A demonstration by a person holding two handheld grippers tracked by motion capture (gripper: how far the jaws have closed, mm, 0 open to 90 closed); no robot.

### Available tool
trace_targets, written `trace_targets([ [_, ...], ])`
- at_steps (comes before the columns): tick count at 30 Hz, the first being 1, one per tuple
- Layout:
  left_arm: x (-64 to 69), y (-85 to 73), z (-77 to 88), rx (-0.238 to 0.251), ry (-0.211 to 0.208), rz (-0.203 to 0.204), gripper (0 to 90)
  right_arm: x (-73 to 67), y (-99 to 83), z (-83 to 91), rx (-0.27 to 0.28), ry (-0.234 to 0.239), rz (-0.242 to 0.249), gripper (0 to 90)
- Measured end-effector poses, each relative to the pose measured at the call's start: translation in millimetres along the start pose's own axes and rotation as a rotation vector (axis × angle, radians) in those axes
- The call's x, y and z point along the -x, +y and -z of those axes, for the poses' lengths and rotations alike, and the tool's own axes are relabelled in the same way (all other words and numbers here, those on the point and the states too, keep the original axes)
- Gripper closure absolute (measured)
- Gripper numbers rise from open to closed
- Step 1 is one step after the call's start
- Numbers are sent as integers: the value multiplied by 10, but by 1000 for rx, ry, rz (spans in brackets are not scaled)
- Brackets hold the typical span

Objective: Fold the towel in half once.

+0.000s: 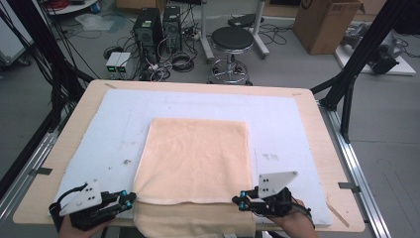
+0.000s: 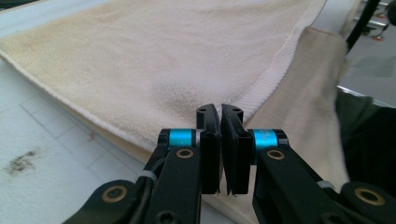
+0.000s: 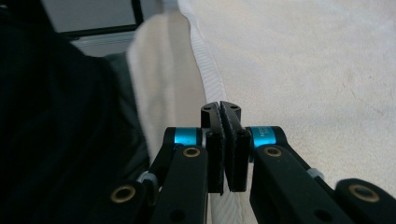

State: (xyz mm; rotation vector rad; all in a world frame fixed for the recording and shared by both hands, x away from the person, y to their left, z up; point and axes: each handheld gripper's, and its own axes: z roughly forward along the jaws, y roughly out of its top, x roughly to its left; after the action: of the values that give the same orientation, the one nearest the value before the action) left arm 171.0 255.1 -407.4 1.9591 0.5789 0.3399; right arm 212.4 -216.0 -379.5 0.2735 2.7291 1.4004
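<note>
Your left gripper (image 2: 220, 112) has its jaws pressed together, and its tips sit at the near left corner of the towel (image 1: 195, 156); whether a thin edge of cloth is caught between the pads, you cannot tell from its own view. Your right gripper (image 3: 220, 108) is also pressed shut, with its tips at the ribbed hem at the near right corner of the towel; again a pinch is not sure.

The towel is pale peach and lies folded flat in the middle of the white mat (image 1: 114, 129). One lower layer hangs over the near edge of the table (image 1: 322, 144), between your two hands. The mat has some small dark marks to the left of the towel, and some to its right.

Beyond the far side of the towel, on the grey floor, stand a black round stool (image 1: 232, 39), two computer towers (image 1: 158, 25) with many cables, and a cardboard box (image 1: 324, 22).
</note>
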Motion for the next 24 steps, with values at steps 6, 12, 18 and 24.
trace_targets([
  [6,276,-103,100,-30,-46,-26,855,-289,-30,48,-35,63,20,889],
  [12,341,-151,108,-32,-107,-19,710,-315,-161,-34,-37,196,-13,683],
  [18,-36,22,-99,-31,-49,33,583,-18,-77,-30,-28,74,-60,573],
  [24,-653,304,-522,-11,76,105,517,701,15,-45,-28,-167,-169,481],
])
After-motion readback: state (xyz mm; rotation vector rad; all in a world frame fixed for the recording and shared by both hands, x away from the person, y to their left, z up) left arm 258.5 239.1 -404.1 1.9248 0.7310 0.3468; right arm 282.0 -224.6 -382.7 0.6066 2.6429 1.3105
